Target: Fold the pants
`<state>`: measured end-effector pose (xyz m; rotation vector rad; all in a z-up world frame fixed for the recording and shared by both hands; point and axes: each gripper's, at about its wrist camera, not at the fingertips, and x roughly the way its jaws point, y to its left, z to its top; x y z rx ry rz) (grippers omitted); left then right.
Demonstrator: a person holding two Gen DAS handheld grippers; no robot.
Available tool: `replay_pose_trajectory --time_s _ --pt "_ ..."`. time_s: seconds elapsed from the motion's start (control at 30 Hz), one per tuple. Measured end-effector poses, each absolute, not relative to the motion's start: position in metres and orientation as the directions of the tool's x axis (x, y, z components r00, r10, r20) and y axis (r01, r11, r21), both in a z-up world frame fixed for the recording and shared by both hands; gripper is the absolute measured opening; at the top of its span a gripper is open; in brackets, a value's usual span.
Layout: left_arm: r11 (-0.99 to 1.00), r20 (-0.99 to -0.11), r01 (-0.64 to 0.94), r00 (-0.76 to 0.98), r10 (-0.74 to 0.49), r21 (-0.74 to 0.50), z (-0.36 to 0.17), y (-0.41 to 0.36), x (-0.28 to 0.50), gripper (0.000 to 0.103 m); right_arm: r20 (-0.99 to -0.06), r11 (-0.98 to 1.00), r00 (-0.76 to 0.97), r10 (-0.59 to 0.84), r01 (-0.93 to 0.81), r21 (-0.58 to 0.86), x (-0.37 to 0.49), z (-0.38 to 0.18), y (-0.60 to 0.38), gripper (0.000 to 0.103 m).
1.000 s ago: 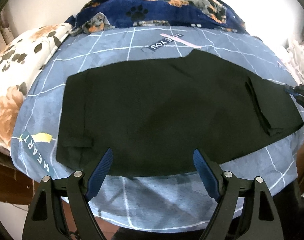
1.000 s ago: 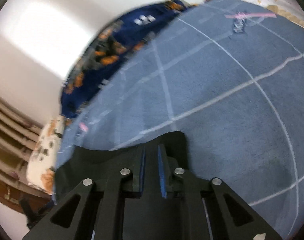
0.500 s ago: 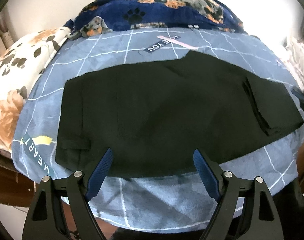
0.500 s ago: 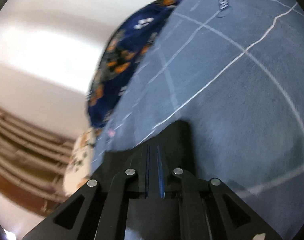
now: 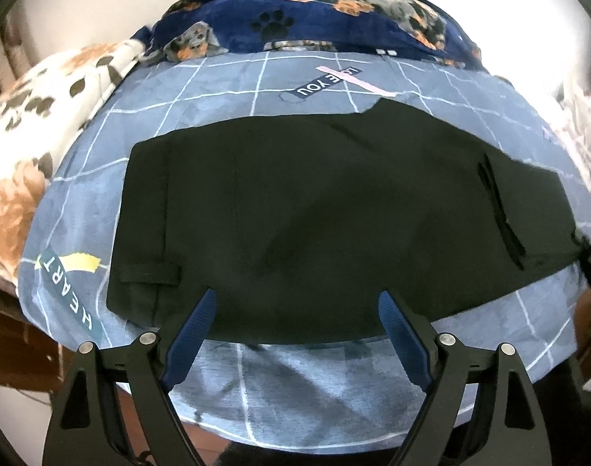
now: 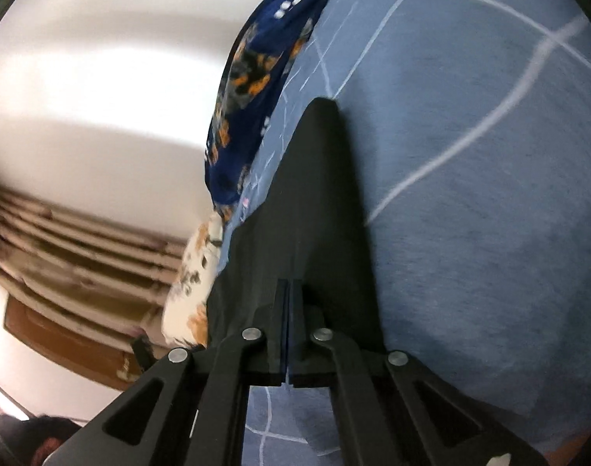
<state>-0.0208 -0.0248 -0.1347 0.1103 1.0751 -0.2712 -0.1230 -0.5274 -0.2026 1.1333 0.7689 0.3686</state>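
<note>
Black pants [image 5: 334,209] lie flat across the blue grid-pattern bed cover [image 5: 233,77], folded lengthwise, waist end at the right. My left gripper [image 5: 295,303] is open and empty, hovering over the pants' near edge. My right gripper [image 6: 289,291] is shut on the pants' right end and lifts the black cloth [image 6: 315,202] off the cover. It also shows in the left wrist view [image 5: 588,256] at the far right edge.
A navy dog-print blanket [image 5: 334,11] lies at the back of the bed. A white and orange floral pillow [image 5: 43,116] lies at the left. The bed's near edge [image 5: 295,427] drops off below my left gripper.
My right gripper has closed fully on the pants' right end, rolled and raised the cloth. My left gripper has stayed open and hardly moved.
</note>
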Motion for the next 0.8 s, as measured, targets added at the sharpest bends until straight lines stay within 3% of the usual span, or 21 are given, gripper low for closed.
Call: replay_pose_trajectory --time_s 0.17,0.33,0.5,0.73,0.8 --pt "0.975 -0.873 0.138 0.436 -0.218 -0.175 -0.125 0.022 -0.004 0.086 -0.45 0.499 0.665 0.596 0.132 0.857 -0.12 -0.187 -0.521 0.0" --pt "0.951 -0.858 -0.026 0.44 -0.265 -0.307 -0.12 0.095 0.007 0.086 -0.526 0.643 0.651 0.547 0.076 0.762 -0.111 -0.141 -0.502 0.031" --pt "0.872 -0.815 -0.071 0.397 -0.421 -0.485 -0.129 0.135 0.008 0.085 -0.515 0.71 0.653 0.556 -0.049 0.703 -0.097 -0.085 -0.464 0.056" --pt "0.724 -0.726 -0.135 0.289 -0.624 -0.676 -0.164 0.132 -0.002 0.082 -0.456 0.656 0.594 0.662 -0.167 0.736 -0.088 -0.058 -0.401 0.065" --pt "0.717 -0.726 -0.149 0.271 -0.633 -0.681 -0.172 0.129 0.002 0.082 -0.455 0.643 0.567 0.687 -0.183 0.743 -0.084 -0.06 -0.383 0.067"
